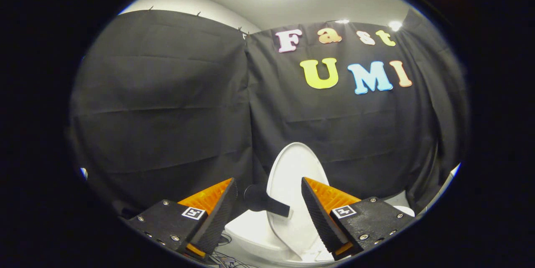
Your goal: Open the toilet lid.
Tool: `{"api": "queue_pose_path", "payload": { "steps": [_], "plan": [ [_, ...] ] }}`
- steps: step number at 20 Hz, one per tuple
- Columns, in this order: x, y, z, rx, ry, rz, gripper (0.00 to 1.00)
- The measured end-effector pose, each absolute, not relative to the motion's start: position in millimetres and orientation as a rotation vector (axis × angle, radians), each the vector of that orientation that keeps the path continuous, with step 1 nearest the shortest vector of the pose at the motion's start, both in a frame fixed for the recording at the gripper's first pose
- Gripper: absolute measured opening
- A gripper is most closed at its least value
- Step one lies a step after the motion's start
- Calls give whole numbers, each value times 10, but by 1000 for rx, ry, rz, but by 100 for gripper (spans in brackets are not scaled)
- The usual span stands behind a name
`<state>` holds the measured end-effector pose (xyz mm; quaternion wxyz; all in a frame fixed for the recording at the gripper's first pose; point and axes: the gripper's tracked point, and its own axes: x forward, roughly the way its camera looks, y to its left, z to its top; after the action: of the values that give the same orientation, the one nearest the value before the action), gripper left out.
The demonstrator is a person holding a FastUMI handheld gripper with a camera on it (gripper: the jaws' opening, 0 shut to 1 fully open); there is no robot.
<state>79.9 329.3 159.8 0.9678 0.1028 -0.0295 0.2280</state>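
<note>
The white toilet lid (292, 176) stands raised, nearly upright, just ahead of my fingers and leaning toward the black cloth wall behind it. A dark cylindrical handle (263, 201) sticks out from the lid's left edge, lying between my fingertips. Below the lid, the white toilet seat and bowl (255, 234) show between the fingers. My gripper (269, 190) is open, with a wide gap between the fingers; neither finger touches the lid or the handle.
Black cloth walls (167, 105) close in the space behind and on both sides of the toilet. Some cables (225, 255) lie on the floor beside the bowl, under my left finger.
</note>
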Motion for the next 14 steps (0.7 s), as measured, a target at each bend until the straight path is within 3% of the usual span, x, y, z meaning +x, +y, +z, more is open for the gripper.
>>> {"api": "queue_pose_path", "payload": {
  "steps": [14],
  "plan": [
    [401, 1548, 1628, 101, -166, 227, 94]
  ]
}}
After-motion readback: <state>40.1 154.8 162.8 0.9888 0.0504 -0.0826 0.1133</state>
